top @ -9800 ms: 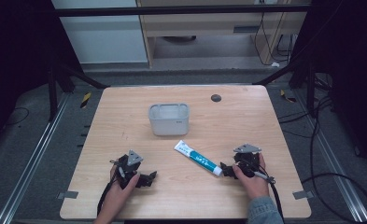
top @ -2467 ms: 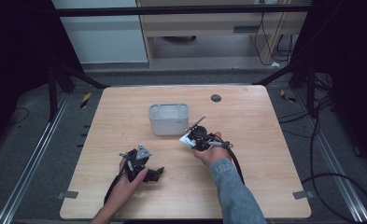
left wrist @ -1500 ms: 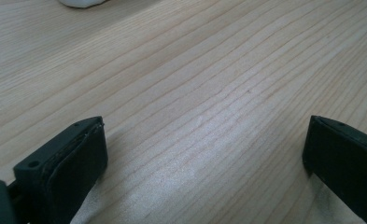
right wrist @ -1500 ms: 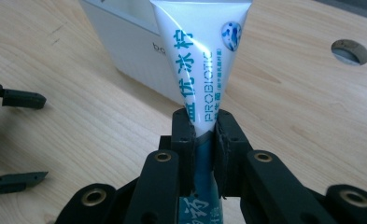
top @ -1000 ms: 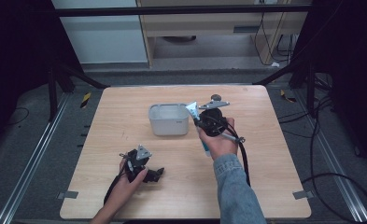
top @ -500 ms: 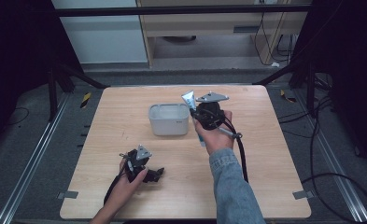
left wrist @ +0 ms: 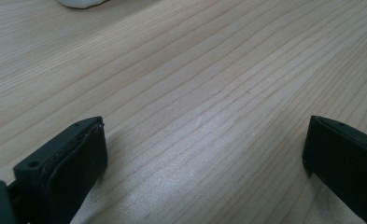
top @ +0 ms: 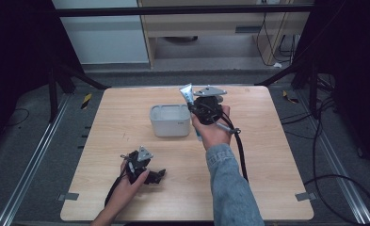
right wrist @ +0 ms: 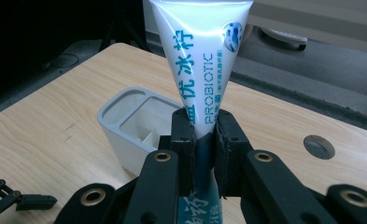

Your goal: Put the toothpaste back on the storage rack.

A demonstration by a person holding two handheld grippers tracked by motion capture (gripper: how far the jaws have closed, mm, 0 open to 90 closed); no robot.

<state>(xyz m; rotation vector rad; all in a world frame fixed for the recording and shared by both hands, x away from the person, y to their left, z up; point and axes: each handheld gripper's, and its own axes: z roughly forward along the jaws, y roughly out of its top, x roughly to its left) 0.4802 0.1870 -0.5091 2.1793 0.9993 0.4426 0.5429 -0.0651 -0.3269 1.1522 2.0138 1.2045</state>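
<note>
A white and teal toothpaste tube (right wrist: 197, 60) stands upright with its flat crimped end up, pinched at its middle by my right gripper (right wrist: 203, 140). In the high view the right gripper (top: 197, 107) holds the tube (top: 187, 93) in the air just right of a grey box-shaped holder (top: 170, 120) with compartments. The holder (right wrist: 130, 123) sits below and to the left of the tube in the right gripper view. My left gripper (top: 155, 177) rests low near the table's front left, its jaws wide apart over bare wood (left wrist: 204, 116) with nothing between them.
The wooden table (top: 277, 155) has a round dark grommet (right wrist: 319, 146) set in it beyond the tube. A cable (top: 241, 150) trails from the right gripper along the forearm. Black frame posts and floor cables surround the table.
The right gripper picked the tube up from the table's front middle, carried it back and up, and turned it upright beside the holder. The left gripper has stayed put.
</note>
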